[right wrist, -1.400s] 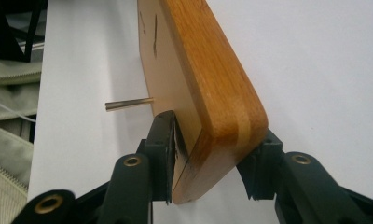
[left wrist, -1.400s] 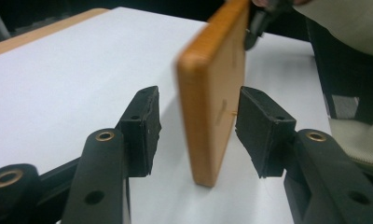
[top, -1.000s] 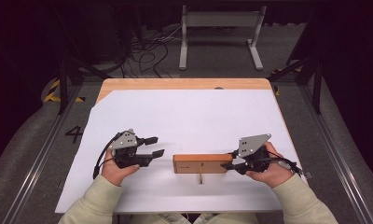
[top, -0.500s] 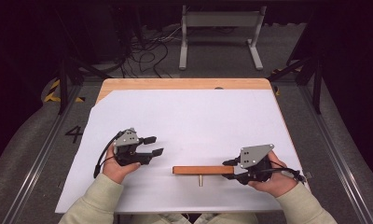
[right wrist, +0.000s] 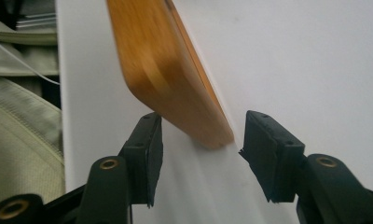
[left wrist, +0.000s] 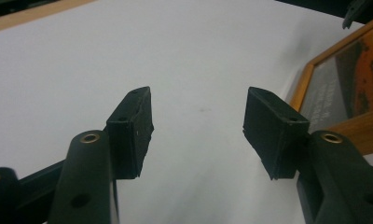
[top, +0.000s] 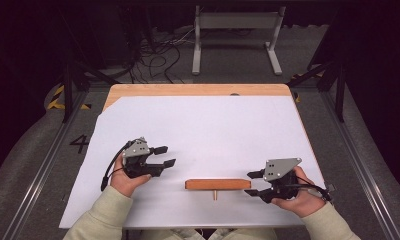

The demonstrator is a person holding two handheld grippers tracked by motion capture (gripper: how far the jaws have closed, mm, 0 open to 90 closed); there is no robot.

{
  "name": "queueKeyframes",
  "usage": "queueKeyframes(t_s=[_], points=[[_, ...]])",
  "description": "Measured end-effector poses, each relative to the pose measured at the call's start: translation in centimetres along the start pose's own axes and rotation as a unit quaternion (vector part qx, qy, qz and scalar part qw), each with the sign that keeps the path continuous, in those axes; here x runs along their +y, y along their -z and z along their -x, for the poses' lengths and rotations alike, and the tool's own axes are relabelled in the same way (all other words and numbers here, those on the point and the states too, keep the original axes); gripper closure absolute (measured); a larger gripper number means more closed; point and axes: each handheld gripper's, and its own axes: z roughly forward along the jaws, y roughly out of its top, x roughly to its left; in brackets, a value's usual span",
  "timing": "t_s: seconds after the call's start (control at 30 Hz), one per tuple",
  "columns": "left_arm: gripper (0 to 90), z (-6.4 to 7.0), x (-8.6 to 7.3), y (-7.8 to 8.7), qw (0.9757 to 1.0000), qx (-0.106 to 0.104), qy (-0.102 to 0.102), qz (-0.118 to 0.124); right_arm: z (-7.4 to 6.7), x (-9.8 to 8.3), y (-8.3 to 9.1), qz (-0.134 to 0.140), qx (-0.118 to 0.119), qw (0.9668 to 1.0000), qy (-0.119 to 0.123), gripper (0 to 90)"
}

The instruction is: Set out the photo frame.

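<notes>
High view: right hand-held gripper (top: 254, 184) open beside wooden frame (top: 217, 184), left hand-held gripper (top: 164, 156) open

sleeves (top: 105, 215): pale green | jaws: black, brass screws | plates: grey

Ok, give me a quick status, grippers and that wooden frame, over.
Left gripper open, holding nothing. Right gripper jaws just been opening, pads off the wooden frame, its corner between them. Frame stands upright on the white sheet. Nothing in the way.
</notes>
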Motion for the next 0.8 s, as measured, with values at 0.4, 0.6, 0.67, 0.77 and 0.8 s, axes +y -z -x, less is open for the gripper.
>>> queueKeyframes(t_s=[0.4,0.6,0.67,0.77,0.8], points=[[44.9,-0.1,0.2,0.5,0.9992,0.036,-0.003,0.016,-0.5,-1.6,-0.7,-0.056,0.013,0.9977,-0.035,85.9],[45.9,-0.2,0.2,0.6,0.9989,0.043,0.003,0.017,-0.4,-2.0,-2.1,-0.059,0.036,0.9964,-0.049,90.0],[46.0,-0.1,0.2,0.6,0.9989,0.043,0.003,0.017,-0.4,-2.0,-2.3,-0.055,0.039,0.9962,-0.056,90.0],[46.6,-0.1,0.2,0.6,0.9987,0.048,0.0,0.018,-0.1,-2.1,-2.9,-0.043,0.032,0.9965,-0.064,90.0],[47.0,-0.1,0.2,0.7,0.9986,0.05,0.0,0.018,0.0,-2.2,-3.1,-0.039,0.023,0.9965,-0.07,90.0]])
